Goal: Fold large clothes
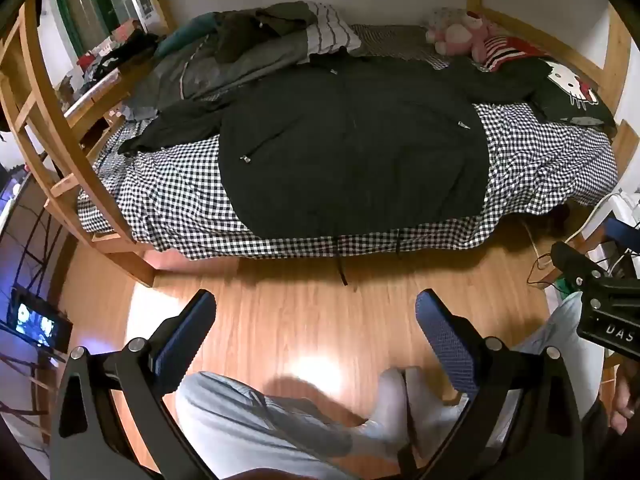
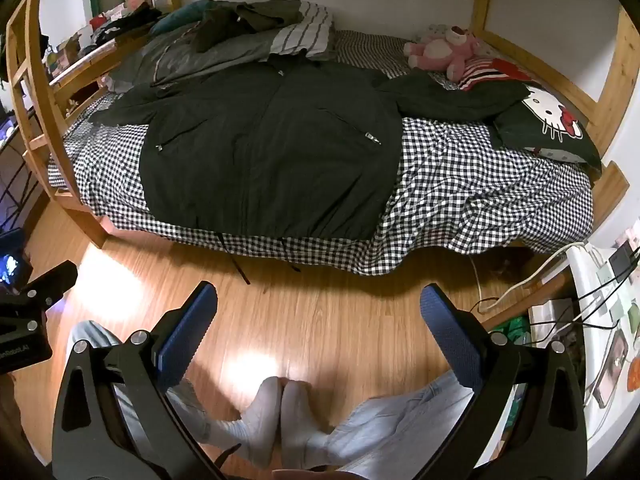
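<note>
jacket (image 2: 264, 148): matt dark cloth with small metal zip pulls. sheet (image 2: 460, 200): crumpled checked cloth. floor (image 2: 320, 312): glossy smooth wood, glaring under light. bed frame (image 1: 40, 120): pale bare wood. fingers (image 1: 444, 336): rough-textured blue pads on matt black plastic. bear (image 2: 444, 50): pink plush.
</note>
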A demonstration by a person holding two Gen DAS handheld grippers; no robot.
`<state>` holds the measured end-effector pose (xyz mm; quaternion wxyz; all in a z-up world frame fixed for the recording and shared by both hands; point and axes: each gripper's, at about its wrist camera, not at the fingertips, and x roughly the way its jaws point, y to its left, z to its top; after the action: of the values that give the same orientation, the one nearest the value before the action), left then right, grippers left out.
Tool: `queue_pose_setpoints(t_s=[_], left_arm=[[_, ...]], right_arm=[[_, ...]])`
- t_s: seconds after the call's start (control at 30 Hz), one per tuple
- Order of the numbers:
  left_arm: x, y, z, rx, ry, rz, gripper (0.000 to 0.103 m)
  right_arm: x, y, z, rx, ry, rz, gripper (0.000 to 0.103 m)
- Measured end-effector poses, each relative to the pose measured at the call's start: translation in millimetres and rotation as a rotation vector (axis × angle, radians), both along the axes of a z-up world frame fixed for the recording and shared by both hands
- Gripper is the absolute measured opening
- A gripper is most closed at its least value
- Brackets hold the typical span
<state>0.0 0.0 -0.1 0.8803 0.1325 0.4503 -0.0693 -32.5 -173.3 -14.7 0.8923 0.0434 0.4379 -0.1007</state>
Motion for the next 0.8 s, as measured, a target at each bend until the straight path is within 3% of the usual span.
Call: queue_pose_setpoints(t_s=[0.8], left_arm=[[-0.1, -0.6, -2.7, -0.007, 0.014, -0.009, 0.098]], right_arm=[[-0.9, 1.3, 1.3, -0.001, 0.001, 0.005, 0.100]])
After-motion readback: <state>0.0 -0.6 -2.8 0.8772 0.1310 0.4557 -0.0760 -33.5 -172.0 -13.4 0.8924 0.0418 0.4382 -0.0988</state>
